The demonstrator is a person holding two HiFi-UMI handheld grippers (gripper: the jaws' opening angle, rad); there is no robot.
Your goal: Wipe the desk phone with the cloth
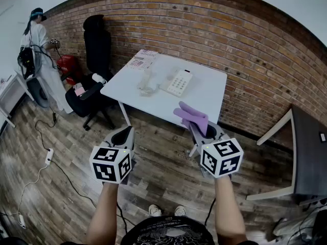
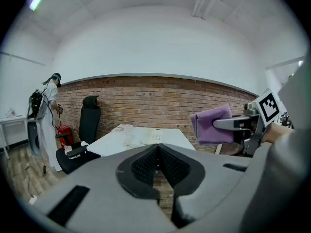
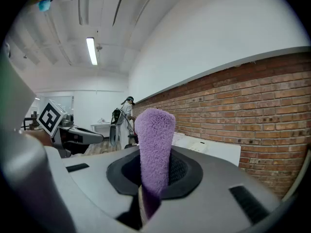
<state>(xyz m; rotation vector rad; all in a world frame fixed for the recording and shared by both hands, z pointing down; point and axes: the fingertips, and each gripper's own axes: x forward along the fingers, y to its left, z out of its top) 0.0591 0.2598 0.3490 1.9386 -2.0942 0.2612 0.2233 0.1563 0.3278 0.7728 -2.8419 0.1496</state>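
right hand-held gripper (image 1: pixel 200 129) clamps purple cloth (image 1: pixel 192 114); left hand-held gripper (image 1: pixel 122 136) pinched together, empty. Both well short of desk phone (image 1: pixel 177 82). Unbraced, wiping could shove it.

Both arms reach forward, tools side by side.
The left tool (image 1: pixel 124 132) has its jaws pressed together on nothing; the right tool (image 1: pixel 203 132) clamps a purple cloth (image 1: pixel 192 115) upright.

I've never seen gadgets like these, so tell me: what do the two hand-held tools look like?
Both the left gripper and the right gripper have pale grey plastic bodies with black ribbed pads lining the jaws. Each carries a white cube printed with black square markers. The forearms are bare, without sleeves.
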